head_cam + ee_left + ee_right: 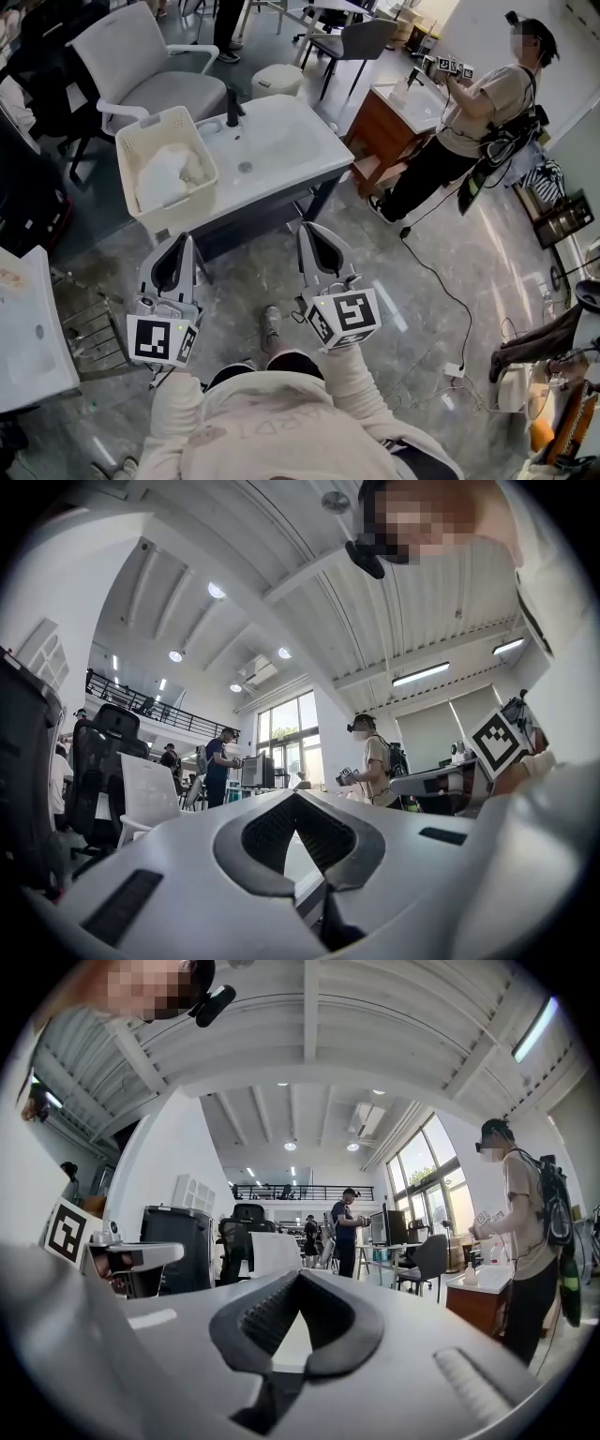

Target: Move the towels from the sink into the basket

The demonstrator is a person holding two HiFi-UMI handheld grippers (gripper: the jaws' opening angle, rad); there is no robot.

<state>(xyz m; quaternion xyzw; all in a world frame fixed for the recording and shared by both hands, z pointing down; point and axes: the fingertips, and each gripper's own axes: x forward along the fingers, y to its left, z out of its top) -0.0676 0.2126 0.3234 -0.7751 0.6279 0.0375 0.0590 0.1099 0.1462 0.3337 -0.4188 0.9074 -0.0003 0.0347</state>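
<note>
A grey polished floor (281,277) spreads through an open workshop of desks and office chairs, where a white sink (291,141) on a dark stand occupies the middle of the head view. A cream plastic basket (171,120) stands at the sink's left end, touching the countertop, and the white towels (169,176) lie piled inside it. A black faucet (232,109) rises at the back edge of the sink, just beside the basket. Behind them sit a white chair (150,66) and a small white bin (277,80).

In the foreground a person in a cream top holds both tools close to the body, well apart from the sink, each pointing roughly toward it. The left gripper (187,238) has its two jaws pressed together at the tips with nothing between them, as the left gripper view confirms. The right gripper (307,228) is likewise clenched on nothing, its ribbed pads meeting at the tip in the right gripper view. Each carries a cube with black-and-white square markers at its rear.

At upper right a second person (478,108), wearing a headset, stands at a wooden cabinet (389,127) with its own basin, holding a similar tool.
</note>
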